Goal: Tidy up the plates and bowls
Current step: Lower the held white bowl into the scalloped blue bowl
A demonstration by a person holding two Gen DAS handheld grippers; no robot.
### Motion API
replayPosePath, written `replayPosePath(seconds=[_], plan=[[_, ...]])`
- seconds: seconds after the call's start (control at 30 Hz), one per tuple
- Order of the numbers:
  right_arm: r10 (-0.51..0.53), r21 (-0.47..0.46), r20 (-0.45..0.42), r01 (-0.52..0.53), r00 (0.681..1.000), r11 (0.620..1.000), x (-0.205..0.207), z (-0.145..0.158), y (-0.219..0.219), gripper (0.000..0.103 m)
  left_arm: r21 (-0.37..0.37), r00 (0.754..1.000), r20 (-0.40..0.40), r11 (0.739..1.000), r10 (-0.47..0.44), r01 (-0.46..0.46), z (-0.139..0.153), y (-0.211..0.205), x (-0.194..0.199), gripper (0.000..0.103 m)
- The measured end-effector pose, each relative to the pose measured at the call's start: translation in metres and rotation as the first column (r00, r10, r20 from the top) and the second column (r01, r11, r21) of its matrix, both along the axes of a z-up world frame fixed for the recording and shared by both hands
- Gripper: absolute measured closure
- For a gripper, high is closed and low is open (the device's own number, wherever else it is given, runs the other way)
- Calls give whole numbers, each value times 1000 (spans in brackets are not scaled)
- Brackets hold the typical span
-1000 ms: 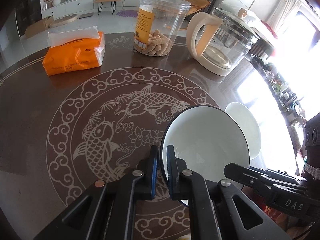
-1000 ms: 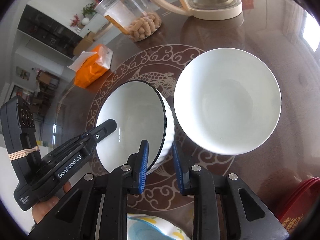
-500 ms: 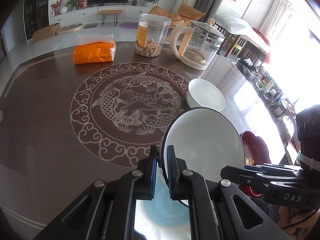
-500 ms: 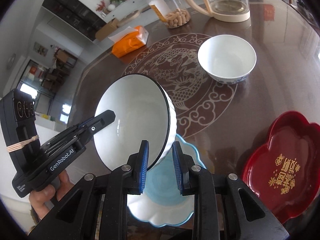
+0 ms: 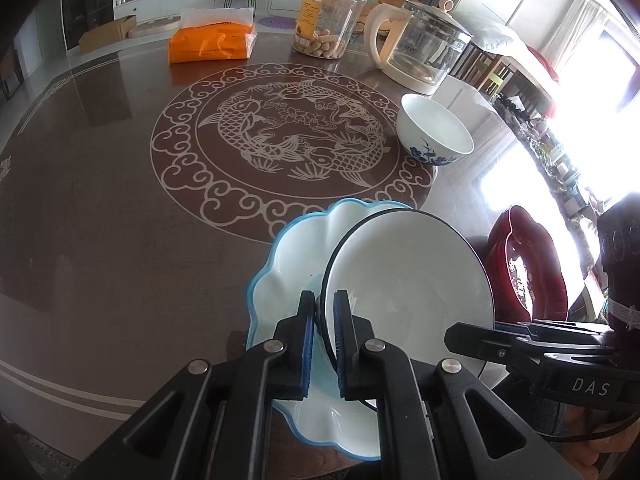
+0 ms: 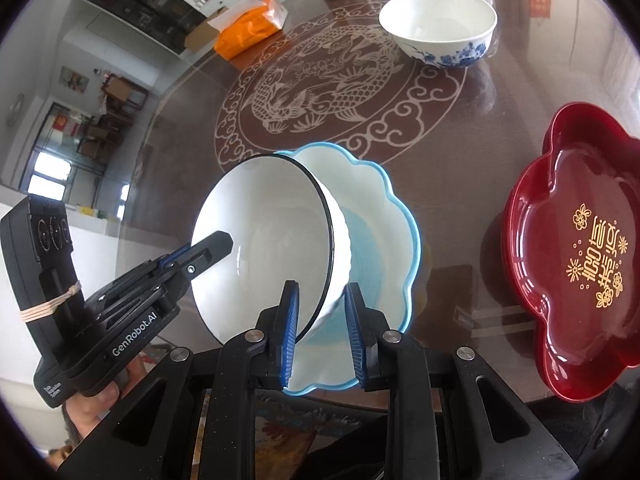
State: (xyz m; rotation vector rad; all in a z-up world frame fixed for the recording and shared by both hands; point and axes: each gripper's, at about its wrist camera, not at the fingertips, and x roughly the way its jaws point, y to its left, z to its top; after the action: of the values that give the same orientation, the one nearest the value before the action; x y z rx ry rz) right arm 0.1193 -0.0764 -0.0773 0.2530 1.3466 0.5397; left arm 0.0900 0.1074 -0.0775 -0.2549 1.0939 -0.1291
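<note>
A white bowl with a thin black rim (image 5: 408,292) (image 6: 268,248) hangs tilted over a white scalloped plate with a blue edge (image 5: 296,248) (image 6: 372,200), which lies near the table's front edge. My left gripper (image 5: 324,304) is shut on the bowl's left rim. My right gripper (image 6: 322,300) is shut on the opposite wall of the same bowl. A second white bowl with blue flowers (image 5: 434,136) (image 6: 438,28) stands farther back on the table. A dark red lobed tray (image 5: 528,264) (image 6: 580,248) lies to the right of the plate.
At the back of the brown table (image 5: 100,200) with its fish medallion stand a glass kettle (image 5: 416,48), a clear jar of snacks (image 5: 328,20) and an orange tissue pack (image 5: 212,40). A hand (image 6: 92,404) holds the left gripper's body.
Both grippers have drawn back toward the table's front edge with the black-rimmed bowl between them. It now hangs over the blue-edged plate, and the flowered bowl lies far behind.
</note>
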Motion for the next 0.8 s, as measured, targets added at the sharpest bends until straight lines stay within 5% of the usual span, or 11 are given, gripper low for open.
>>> replayPosePath(seconds=[0.57,0.7,0.8], plan=[[8,-8,14,-8,1000,1000,-2,-16,3,73,15,1000,2,1000,6,-6,-14,0,0,94],[1,50,54,-4,999,999,-7,-9,-1,50,21,1000,21,1000,19,-20,-10,-1,-4,93],[-15,78,95,8,995,997,-11,-2,-4,46,43,998,52,999,19,-22,-6,-3,-7,93]])
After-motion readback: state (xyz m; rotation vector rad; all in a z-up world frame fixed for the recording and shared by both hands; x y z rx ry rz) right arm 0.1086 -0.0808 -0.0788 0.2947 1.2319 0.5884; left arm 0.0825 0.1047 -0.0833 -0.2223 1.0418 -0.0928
